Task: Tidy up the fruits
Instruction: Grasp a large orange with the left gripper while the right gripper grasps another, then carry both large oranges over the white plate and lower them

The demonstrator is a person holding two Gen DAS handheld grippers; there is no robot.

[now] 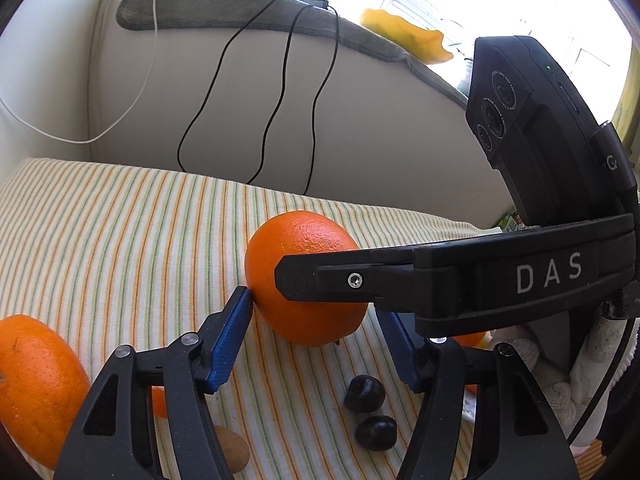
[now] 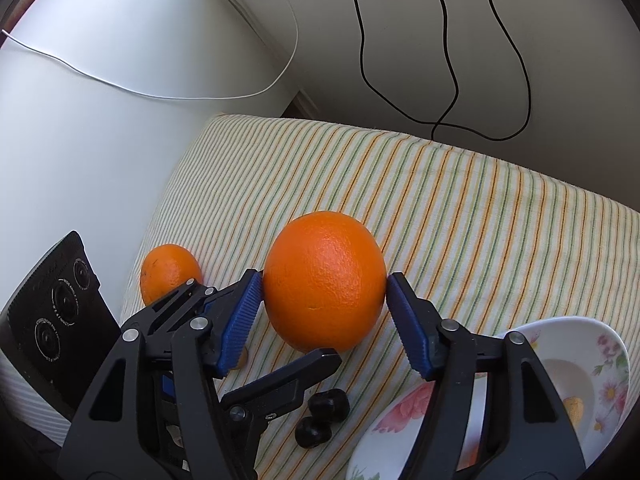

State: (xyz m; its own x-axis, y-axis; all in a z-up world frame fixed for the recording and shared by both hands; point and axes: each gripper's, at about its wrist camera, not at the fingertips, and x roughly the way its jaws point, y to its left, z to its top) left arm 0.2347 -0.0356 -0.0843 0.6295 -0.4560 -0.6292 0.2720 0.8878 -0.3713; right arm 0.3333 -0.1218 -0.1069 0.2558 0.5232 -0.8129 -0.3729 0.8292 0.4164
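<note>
A large orange (image 2: 325, 280) is gripped between the blue pads of my right gripper (image 2: 325, 304) and held above the striped cloth (image 2: 460, 208). In the left wrist view the same orange (image 1: 304, 280) sits between my left gripper's pads, the left pad (image 1: 232, 336) touching it, with the right gripper's black finger (image 1: 400, 280) across its front. My left gripper (image 1: 316, 344) is wide apart. A second orange (image 1: 36, 384) lies at the left; it also shows in the right wrist view (image 2: 170, 272). Two dark fruits (image 1: 366, 408) lie on the cloth.
A white floral bowl (image 2: 572, 364) holding a yellowish piece stands at lower right. A brown fruit (image 1: 234, 450) lies by the left gripper. Black cables (image 1: 280, 92) and a white cable (image 2: 160, 92) hang over the pale wall behind the cloth.
</note>
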